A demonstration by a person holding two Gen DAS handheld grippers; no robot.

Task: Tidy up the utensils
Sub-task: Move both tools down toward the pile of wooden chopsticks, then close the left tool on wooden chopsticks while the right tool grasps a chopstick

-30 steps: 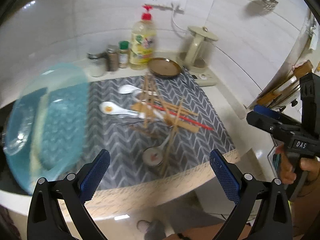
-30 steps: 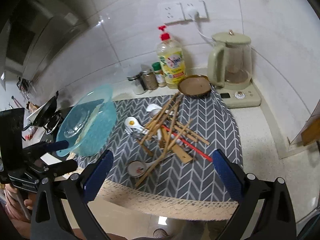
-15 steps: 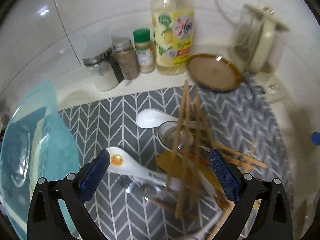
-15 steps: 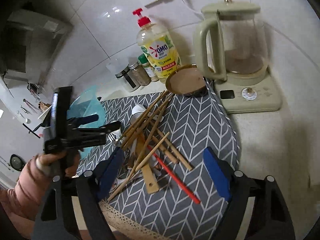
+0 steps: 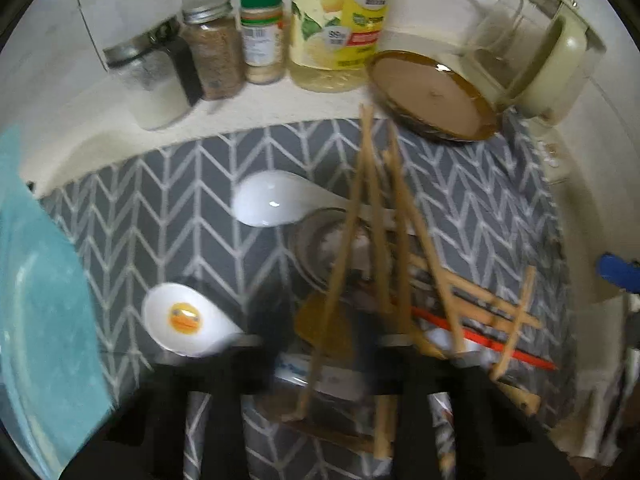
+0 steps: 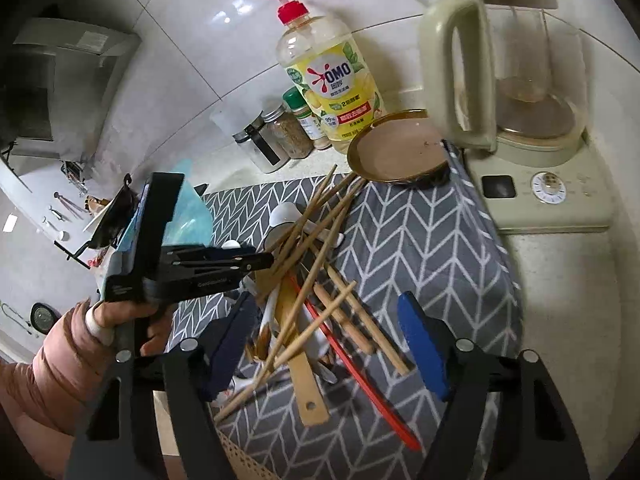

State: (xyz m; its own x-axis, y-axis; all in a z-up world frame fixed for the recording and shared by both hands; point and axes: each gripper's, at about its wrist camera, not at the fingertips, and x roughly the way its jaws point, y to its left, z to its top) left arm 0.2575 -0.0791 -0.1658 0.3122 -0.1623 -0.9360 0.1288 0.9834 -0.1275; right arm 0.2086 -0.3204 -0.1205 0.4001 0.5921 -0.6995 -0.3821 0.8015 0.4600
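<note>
Both claws have dropped closer to the utensil pile since a second ago, and the bottles at the back now loom larger. At far left the blue glass bowl (image 5: 36,300) sits on the grey chevron mat (image 5: 160,208). A hand in a pink sleeve (image 6: 60,360) holds the left claw (image 6: 256,260), tilted steeply down over the heap; its jaws have just been closing and now stand together, though blur hides whether anything is pinched between them. Just beside it lie a white spoon with a duck print (image 5: 184,320) and a plain white spoon (image 5: 276,200). The tangle of wooden chopsticks (image 6: 312,248) crosses a wooden spatula (image 6: 304,376) and a red chopstick (image 6: 360,372) in the middle of the mat. The right claw (image 6: 324,340) angles down over this pile, its jaws apart after closing partway, straddling several sticks without pressing them. Behind on the surface stand spice jars (image 5: 216,48), a dish soap bottle (image 6: 332,80), a brown saucer (image 6: 400,152) and a kettle (image 6: 512,60).
</note>
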